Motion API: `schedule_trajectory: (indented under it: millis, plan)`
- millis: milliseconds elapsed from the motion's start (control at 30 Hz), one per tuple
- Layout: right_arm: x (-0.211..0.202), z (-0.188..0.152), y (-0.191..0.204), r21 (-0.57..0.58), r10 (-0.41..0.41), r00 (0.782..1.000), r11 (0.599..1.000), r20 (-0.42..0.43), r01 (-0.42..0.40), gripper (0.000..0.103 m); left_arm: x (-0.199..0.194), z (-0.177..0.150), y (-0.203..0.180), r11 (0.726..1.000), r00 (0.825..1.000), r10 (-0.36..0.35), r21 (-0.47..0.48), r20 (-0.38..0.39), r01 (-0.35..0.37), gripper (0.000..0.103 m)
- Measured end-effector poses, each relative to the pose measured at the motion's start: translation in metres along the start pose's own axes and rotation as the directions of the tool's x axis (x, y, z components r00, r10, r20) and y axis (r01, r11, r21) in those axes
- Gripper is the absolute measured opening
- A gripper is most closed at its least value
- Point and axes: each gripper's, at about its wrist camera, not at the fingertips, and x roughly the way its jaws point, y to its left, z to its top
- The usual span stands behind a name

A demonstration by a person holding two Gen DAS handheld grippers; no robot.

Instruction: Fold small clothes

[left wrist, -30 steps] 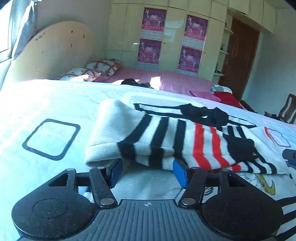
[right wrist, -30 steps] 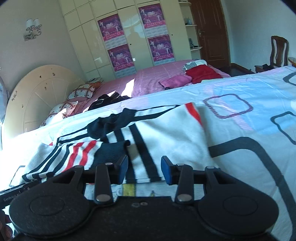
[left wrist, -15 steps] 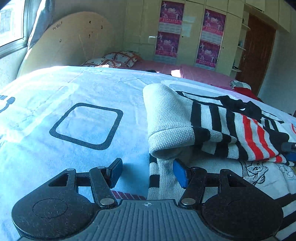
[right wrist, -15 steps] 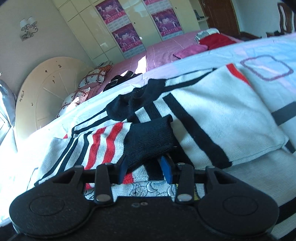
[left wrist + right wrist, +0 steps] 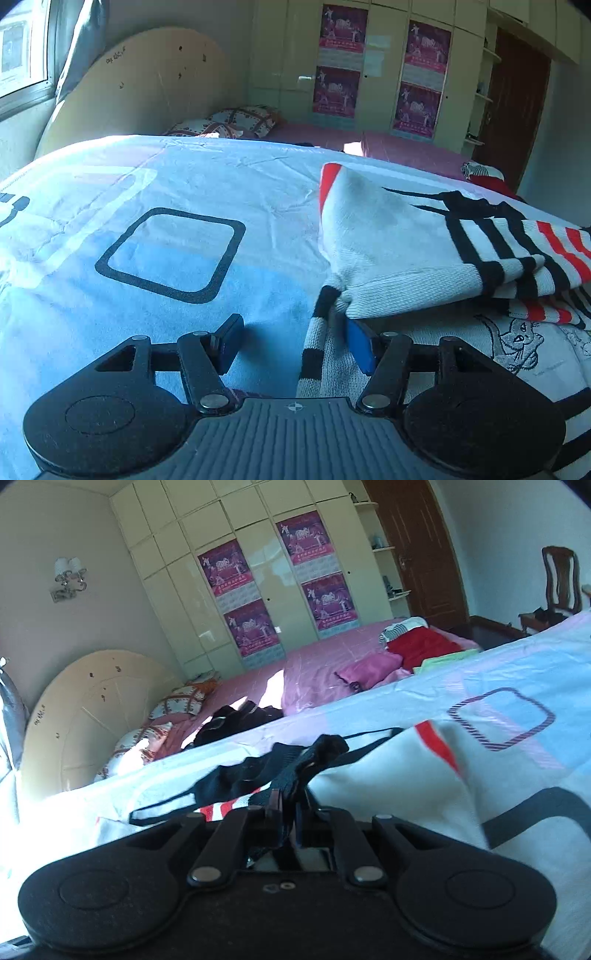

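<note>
Between right gripper [image 5: 290,814] jaws: sweater [image 5: 388,775] black fabric, pinched.

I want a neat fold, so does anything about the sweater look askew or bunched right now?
Yes. The striped sweater lies half-folded, its sleeve doubled loosely across the body. The right gripper is clamped on dark knit that bunches up in a ridge. The left gripper is open at the hem.
</note>
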Motion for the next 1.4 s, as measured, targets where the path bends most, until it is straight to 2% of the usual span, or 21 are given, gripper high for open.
schedule_trajectory:
  millis: [67,133,300,400,467,500,567,600,733,800,833,900,933,967,1000,1067,1133,1233,1300,1367,1400]
  plan:
    - [0.008,-0.005,-0.012,-0.016,-0.046,0.997,0.999,-0.057,0.045,0.007,0.001,0.0,0.0,1.0,1.0,-0.001,-0.003,0.0,0.001,0.06]
    - [0.013,-0.012,-0.018,-0.017,-0.04,0.994,0.999,-0.102,0.038,0.007,0.001,0.0,-0.001,1.0,1.0,0.0,-0.002,-0.002,0.0,0.06]
    - [0.01,-0.016,-0.008,-0.052,0.018,0.997,0.998,-0.081,-0.022,0.008,-0.001,0.004,-0.001,1.0,1.0,-0.016,-0.008,0.002,0.016,0.06]
    - [0.012,-0.012,-0.003,-0.061,0.049,0.995,0.997,-0.088,-0.054,0.008,-0.003,0.006,-0.013,0.997,1.0,-0.008,0.081,0.024,0.007,0.06]
    - [0.016,-0.01,-0.001,-0.054,0.059,0.993,0.996,-0.104,-0.064,0.013,0.0,0.008,-0.016,0.996,1.0,-0.016,0.088,0.027,0.014,0.06]
    - [0.017,-0.01,0.0,-0.059,0.052,0.993,0.997,-0.107,-0.058,0.013,0.0,0.01,-0.014,0.997,0.999,-0.027,0.069,0.032,0.024,0.06]
    - [0.016,-0.009,0.003,-0.063,0.063,0.993,0.996,-0.105,-0.069,0.008,0.001,0.012,-0.006,0.997,0.996,-0.077,0.002,0.046,0.077,0.025]
    - [0.011,-0.007,0.006,-0.065,0.082,0.993,0.994,-0.088,-0.087,0.008,0.003,0.011,0.002,0.991,0.993,-0.112,-0.076,0.039,0.115,0.02]
    - [-0.011,-0.003,0.016,-0.083,0.158,0.987,0.984,0.013,-0.156,0.008,0.004,-0.006,0.027,0.933,0.984,-0.158,-0.315,0.078,0.175,0.019]
    - [-0.006,-0.008,0.013,-0.09,0.089,0.996,0.992,0.002,-0.089,0.008,0.009,-0.014,0.037,0.897,0.98,-0.187,-0.395,0.067,0.198,0.02]
    - [0.006,-0.012,0.006,-0.081,0.025,0.999,0.996,-0.044,-0.029,0.008,0.01,-0.013,0.039,0.89,0.978,-0.201,-0.405,0.06,0.208,0.02]
    - [0.031,-0.022,-0.01,-0.044,-0.067,0.978,0.997,-0.196,0.059,0.018,0.007,-0.011,0.039,0.903,0.975,-0.216,-0.371,0.042,0.216,0.02]
    - [0.029,-0.026,-0.021,-0.003,-0.041,0.981,0.999,-0.191,0.041,0.017,0.003,-0.011,0.041,0.909,0.976,-0.216,-0.358,0.037,0.215,0.02]
    - [0.02,-0.025,-0.025,0.013,-0.044,0.987,0.999,-0.157,0.046,0.024,-0.003,-0.011,0.046,0.913,0.978,-0.207,-0.35,0.04,0.207,0.02]
    - [0.01,-0.023,-0.026,0.006,-0.069,0.991,0.998,-0.118,0.07,0.026,-0.01,-0.011,0.05,0.921,0.981,-0.187,-0.339,0.048,0.192,0.02]
    - [-0.004,-0.019,-0.028,0.002,-0.045,0.997,0.999,-0.068,0.045,0.022,-0.022,-0.004,0.052,0.949,0.988,-0.136,-0.278,0.072,0.15,0.02]
    - [-0.008,-0.013,-0.024,-0.026,0.006,0.998,1.0,-0.057,-0.007,0.02,-0.025,0.011,0.036,0.967,0.982,-0.158,-0.187,0.107,0.176,0.02]
    - [-0.001,-0.01,-0.008,-0.102,0.059,0.996,0.993,-0.064,-0.066,0.02,-0.015,0.034,-0.004,0.967,0.963,-0.24,-0.062,0.121,0.249,0.02]
    - [0.009,-0.01,0.004,-0.154,0.094,0.992,0.982,-0.088,-0.107,0.019,0.002,0.042,-0.031,0.948,0.944,-0.316,-0.009,0.089,0.318,0.02]
    - [0.022,-0.017,0.013,-0.229,0.07,0.988,0.968,-0.141,-0.101,0.019,0.019,0.039,-0.054,0.941,0.941,-0.336,0.051,0.027,0.334,0.02]
    - [0.031,-0.022,0.013,-0.257,0.025,0.984,0.964,-0.176,-0.071,0.018,0.027,0.034,-0.061,0.945,0.949,-0.314,0.092,-0.005,0.313,0.02]
